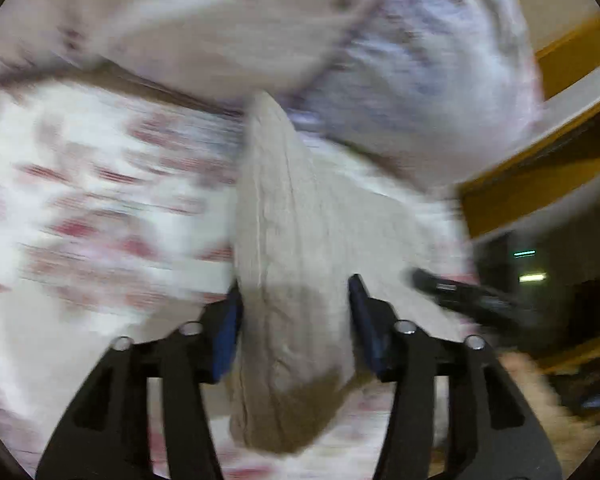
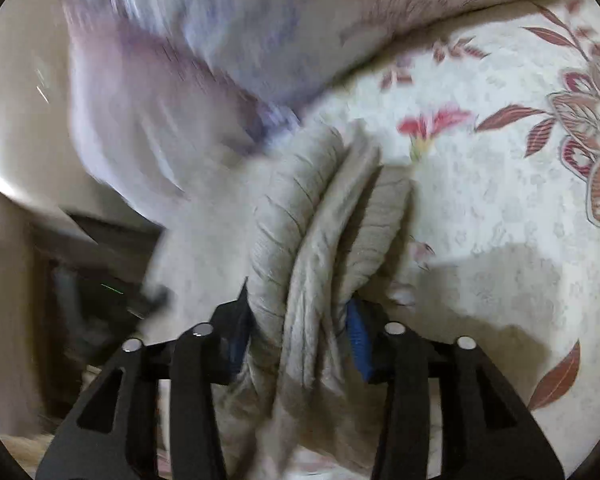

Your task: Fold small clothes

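The beige garment (image 2: 320, 248) sits at the centre of both wrist views, bunched into thick ribbed folds and running up from my fingers toward the upper middle of the frame. My right gripper (image 2: 300, 328) has its jaws closed partway onto that bundle, cloth filling the gap. My left gripper (image 1: 296, 320) stands somewhat wider, with the garment (image 1: 292, 280) between the blue pads (image 1: 360, 308); I judge it gripped, though motion blur makes contact on the right-hand pad uncertain. Beneath lies a floral bedcover (image 2: 500, 184), sharp at right. A pale lilac cloth (image 2: 172, 80) fills the upper left. To fold cleanly I'd keep both grips firm, pull the edge taut and lay it flat.
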Tool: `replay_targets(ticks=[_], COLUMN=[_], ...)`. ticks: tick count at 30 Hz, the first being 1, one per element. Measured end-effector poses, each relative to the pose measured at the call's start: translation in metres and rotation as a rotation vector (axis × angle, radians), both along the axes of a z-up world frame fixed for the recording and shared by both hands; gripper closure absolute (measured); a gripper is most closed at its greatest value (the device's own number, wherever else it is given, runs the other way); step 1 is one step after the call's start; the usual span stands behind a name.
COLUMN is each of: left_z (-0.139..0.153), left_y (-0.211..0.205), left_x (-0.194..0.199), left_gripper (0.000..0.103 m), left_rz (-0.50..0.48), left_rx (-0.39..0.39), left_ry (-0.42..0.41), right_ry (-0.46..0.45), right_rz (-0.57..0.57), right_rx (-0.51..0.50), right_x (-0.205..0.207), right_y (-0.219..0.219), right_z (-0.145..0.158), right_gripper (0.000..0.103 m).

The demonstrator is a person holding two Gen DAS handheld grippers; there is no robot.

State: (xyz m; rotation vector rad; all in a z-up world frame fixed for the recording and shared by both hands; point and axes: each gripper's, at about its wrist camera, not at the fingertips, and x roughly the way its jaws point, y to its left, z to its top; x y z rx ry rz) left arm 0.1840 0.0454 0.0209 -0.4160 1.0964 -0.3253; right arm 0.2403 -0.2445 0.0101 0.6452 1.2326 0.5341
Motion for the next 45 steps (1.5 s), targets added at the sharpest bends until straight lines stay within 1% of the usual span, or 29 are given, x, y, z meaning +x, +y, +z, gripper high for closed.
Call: replay_targets(ticks=[1, 2, 3, 5, 7, 8, 9, 10, 12, 14, 16, 18, 19, 20, 22, 23, 25, 26, 27, 29, 31, 32, 33, 34, 35, 36, 39, 42, 45], left_z=[-0.004, -0.007, -0.004, 0.000, 0.007, 0.009, 0.012, 0.012, 0.014, 0.016, 0.015, 0.013, 0.011, 0.010, 0.009, 0.009, 0.009, 0.010, 0.010, 0.011, 0.011, 0.011, 0.010, 0.010, 0.010, 0.009, 0.001, -0.013, -0.025], left_y=[0.004, 0.009, 0.015, 0.026, 0.025, 0.021, 0.030, 0.029, 0.033, 0.037, 0.035, 0.036, 0.036, 0.036, 0.037, 0.037, 0.032, 0.031, 0.026, 0.017, 0.007, 0.002, -0.004, -0.009, -0.014, -0.020, -0.032, -0.041, -0.047], left_x=[-0.001, -0.006, -0.009, -0.021, -0.023, -0.022, -0.033, -0.032, -0.038, -0.048, -0.053, -0.060, -0.061, -0.063, -0.069, -0.071, -0.077, -0.079, -0.082, -0.083, -0.084, -0.085, -0.086, -0.088, -0.090, -0.092, -0.095, -0.093, -0.090], left_gripper=[0.049, 0.042, 0.033, 0.027, 0.023, 0.021, 0.021, 0.021, 0.021, 0.021, 0.021, 0.021, 0.020, 0.019, 0.016, 0.014, 0.009, 0.007, 0.007, 0.005, 0.003, 0.003, 0.003, 0.002, 0.002, 0.002, 0.002, 0.002, 0.002], left_rz=[0.029, 0.047, 0.058, 0.082, 0.092, 0.097, 0.101, 0.106, 0.109, 0.097, 0.077, 0.055, 0.047, 0.041, 0.028, 0.021, -0.003, -0.012, -0.032, -0.056, -0.083, -0.097, -0.114, -0.124, -0.127, -0.126, -0.118, -0.111, -0.099], left_rx=[0.079, 0.103, 0.096, 0.102, 0.122, 0.120, 0.107, 0.100, 0.084, 0.082, 0.096, 0.107, 0.108, 0.109, 0.109, 0.109, 0.124, 0.129, 0.137, 0.158, 0.188, 0.198, 0.214, 0.237, 0.265, 0.302, 0.347, 0.364, 0.404], left_ry=[0.001, -0.003, -0.015, -0.061, -0.084, -0.090, -0.091, -0.087, -0.073, -0.071, -0.071, -0.070, -0.069, -0.068, -0.077, -0.082, -0.100, -0.107, -0.119, -0.126, -0.136, -0.140, -0.142, -0.143, -0.147, -0.157, -0.157, -0.114, -0.081], right_ry=[0.005, -0.019, -0.061, -0.158, -0.164, -0.130, -0.105, -0.099, -0.162, -0.146, -0.098, -0.059, -0.054, -0.062, -0.141, -0.167, -0.264, -0.291, -0.326, -0.333, -0.209, -0.140, -0.169, -0.131, -0.116, -0.161, -0.264, -0.282, -0.242], right_rz=[-0.019, -0.089, -0.156, -0.247, -0.215, -0.153, -0.107, -0.068, -0.069, -0.142, -0.219, -0.206, -0.202, -0.208, -0.293, -0.310, -0.301, -0.273, -0.212, -0.129, -0.103, -0.119, -0.200, -0.241, -0.277, -0.321, -0.343, -0.277, -0.170], right_rx=[-0.064, -0.075, -0.078, -0.056, -0.041, -0.072, -0.118, -0.196, -0.317, -0.349, -0.360, -0.377, -0.400, -0.425, -0.443, -0.432, -0.327, -0.288, -0.246, -0.266, -0.451, -0.489, -0.421, -0.415, -0.411, -0.417, -0.474, -0.531, -0.585], right_x=[-0.001, -0.004, -0.009, -0.018, -0.013, -0.005, -0.002, 0.001, 0.007, 0.021, 0.039, 0.047, 0.048, 0.047, 0.028, 0.022, -0.011, -0.021, -0.039, -0.056, -0.056, -0.054, -0.062, -0.065, -0.071, -0.086, -0.119, -0.135, -0.147], right_y=[0.002, -0.004, -0.012, -0.023, -0.015, -0.001, 0.010, 0.021, 0.029, 0.018, 0.005, 0.010, 0.010, 0.010, 0.000, -0.003, -0.004, 0.003, 0.014, 0.038, 0.063, 0.061, 0.048, 0.041, 0.036, 0.031, 0.034, 0.051, 0.071], right_z=[-0.002, 0.002, 0.009, 0.026, 0.031, 0.026, 0.021, 0.016, 0.019, 0.018, 0.013, 0.013, 0.016, 0.022, 0.051, 0.060, 0.082, 0.086, 0.090, 0.088, 0.050, 0.027, 0.022, 0.021, 0.023, 0.032, 0.046, 0.035, 0.014], right_gripper=[0.043, 0.039, 0.039, 0.039, 0.039, 0.045, 0.063, 0.078, 0.082, 0.086, 0.086, 0.082, 0.072, 0.066, 0.066, 0.066, 0.066, 0.066, 0.066, 0.065, 0.063, 0.059, 0.053, 0.041, 0.041, 0.041, 0.036, 0.036, 0.033])
